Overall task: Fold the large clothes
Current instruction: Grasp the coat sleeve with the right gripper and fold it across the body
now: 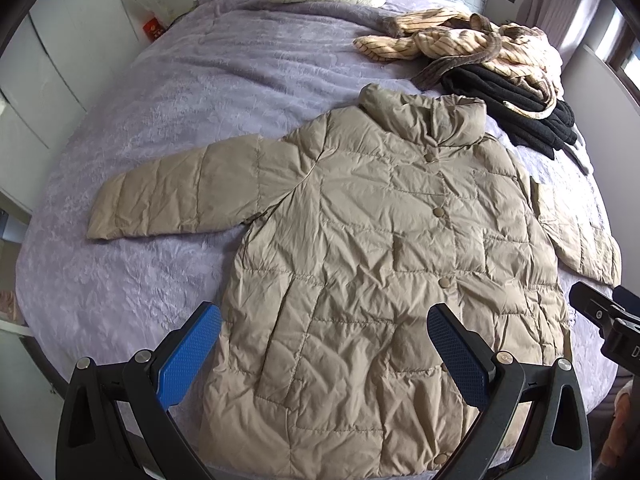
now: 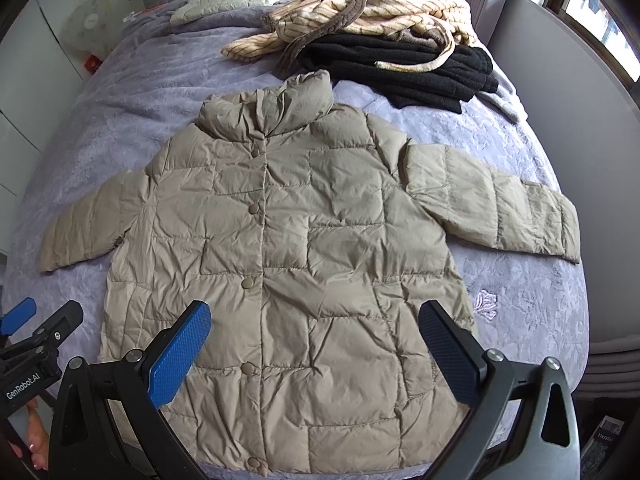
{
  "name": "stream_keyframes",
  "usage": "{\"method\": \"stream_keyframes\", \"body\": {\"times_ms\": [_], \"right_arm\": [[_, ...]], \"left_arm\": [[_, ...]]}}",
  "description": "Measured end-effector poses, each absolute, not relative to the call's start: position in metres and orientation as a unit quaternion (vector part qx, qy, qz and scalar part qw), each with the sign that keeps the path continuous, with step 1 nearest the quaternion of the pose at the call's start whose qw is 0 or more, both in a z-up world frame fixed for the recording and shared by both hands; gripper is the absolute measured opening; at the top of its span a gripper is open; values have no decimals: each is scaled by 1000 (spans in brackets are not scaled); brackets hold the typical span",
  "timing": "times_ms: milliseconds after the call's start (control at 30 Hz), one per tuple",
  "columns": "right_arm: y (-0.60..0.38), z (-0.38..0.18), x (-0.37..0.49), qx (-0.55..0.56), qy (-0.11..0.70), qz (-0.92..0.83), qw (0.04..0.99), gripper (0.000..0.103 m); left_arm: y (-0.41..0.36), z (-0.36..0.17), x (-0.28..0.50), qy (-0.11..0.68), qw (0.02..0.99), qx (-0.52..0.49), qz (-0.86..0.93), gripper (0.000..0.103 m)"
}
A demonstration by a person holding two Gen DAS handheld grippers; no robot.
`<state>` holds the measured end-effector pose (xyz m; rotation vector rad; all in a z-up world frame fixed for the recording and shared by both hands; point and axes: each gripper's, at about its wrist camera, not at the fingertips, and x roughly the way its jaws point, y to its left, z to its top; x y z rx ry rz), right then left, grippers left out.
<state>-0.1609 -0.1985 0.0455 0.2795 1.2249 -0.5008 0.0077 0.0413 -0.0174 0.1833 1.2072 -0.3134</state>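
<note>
Jacket (image 1: 380, 248) flat, buttoned, on bed (image 1: 160, 120) | left tongs (image 1: 324, 344) released | right tongs (image 2: 316, 340) released, seemingly above hem

The coat (image 2: 288, 248) is thin quilted cloth with a slight sheen, finely creased, with matt snap buttons (image 2: 253, 208). The bedspread (image 1: 168, 120) under it looks plush and fuzzy, with a raised pattern. The striped robe (image 2: 372, 12) is soft fleece; the black garment (image 2: 400, 68) is matt, ribbed knit. Each gripper's fingers (image 1: 188, 360) carry blue pads of dimpled rubbery texture on smooth black plastic, with shiny metal pins.
</note>
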Motion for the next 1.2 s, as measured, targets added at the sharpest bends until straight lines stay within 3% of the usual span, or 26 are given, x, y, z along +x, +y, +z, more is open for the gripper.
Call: {"method": "stream_keyframes", "body": {"times_ms": [267, 767, 1033, 1100, 1167, 1200], "right_arm": [[-159, 13, -131, 112, 589, -193, 776, 103], [-67, -85, -67, 145, 615, -38, 774, 103], [-62, -108, -39, 161, 598, -30, 784, 103], [-63, -111, -24, 163, 588, -26, 792, 103], [-65, -114, -10, 160, 576, -24, 801, 103], [-65, -117, 1, 161, 569, -23, 806, 103]], "left_arm": [[104, -66, 55, 588, 799, 7, -122, 103], [247, -222, 201, 576, 775, -245, -82, 103], [292, -227, 261, 519, 799, -303, -22, 103], [300, -226, 270, 510, 806, -302, 0, 84], [305, -228, 279, 514, 804, -299, 2, 24], [308, -229, 284, 512, 799, -314, -27, 13]]}}
